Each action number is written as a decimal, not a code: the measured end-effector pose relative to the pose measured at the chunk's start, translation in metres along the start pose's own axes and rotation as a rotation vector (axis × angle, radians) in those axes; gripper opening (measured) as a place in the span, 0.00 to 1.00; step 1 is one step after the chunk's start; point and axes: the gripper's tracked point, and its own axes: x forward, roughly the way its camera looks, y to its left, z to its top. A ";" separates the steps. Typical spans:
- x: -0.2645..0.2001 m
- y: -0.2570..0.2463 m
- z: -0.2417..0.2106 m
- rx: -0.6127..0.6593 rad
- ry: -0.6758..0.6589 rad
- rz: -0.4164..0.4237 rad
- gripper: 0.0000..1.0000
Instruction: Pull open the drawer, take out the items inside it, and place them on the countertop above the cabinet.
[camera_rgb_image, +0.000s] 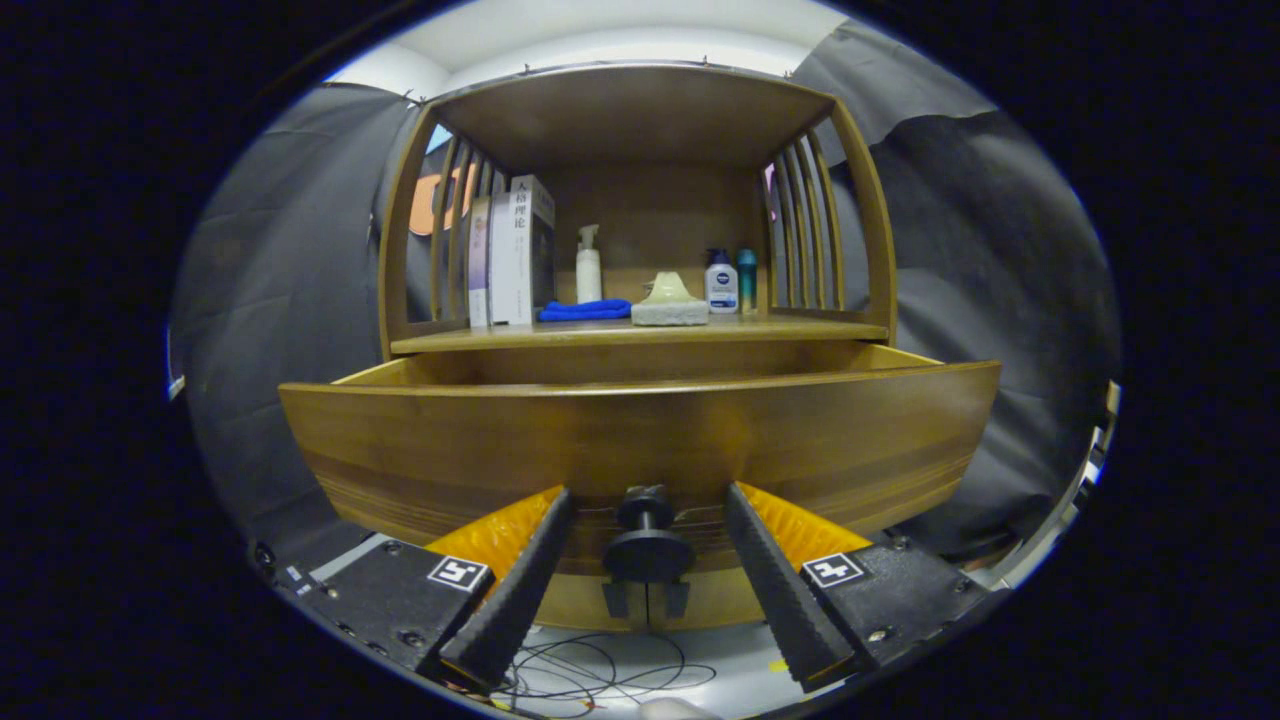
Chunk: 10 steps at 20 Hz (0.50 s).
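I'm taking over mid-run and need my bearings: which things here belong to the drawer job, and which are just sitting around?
Job:
- drawer, pulled out; contents hidden
- knob, between the open gripper fingers, untouched
- countertop

Lying about:
- books
- blue cloth
- pump bottle
- sponge block
- two small bottles
- cables on the floor

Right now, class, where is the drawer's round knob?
In the gripper view, the round knob sits low at the middle of the pulled-out drawer front, between the spread fingers of the open hand-held gripper, neither finger touching it.
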 end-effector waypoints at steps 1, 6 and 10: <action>0.007 0.000 0.006 -0.003 -0.019 -0.002 0.99; 0.041 0.003 0.010 -0.012 -0.006 -0.013 1.00; 0.064 0.002 0.016 -0.019 -0.013 -0.014 0.99</action>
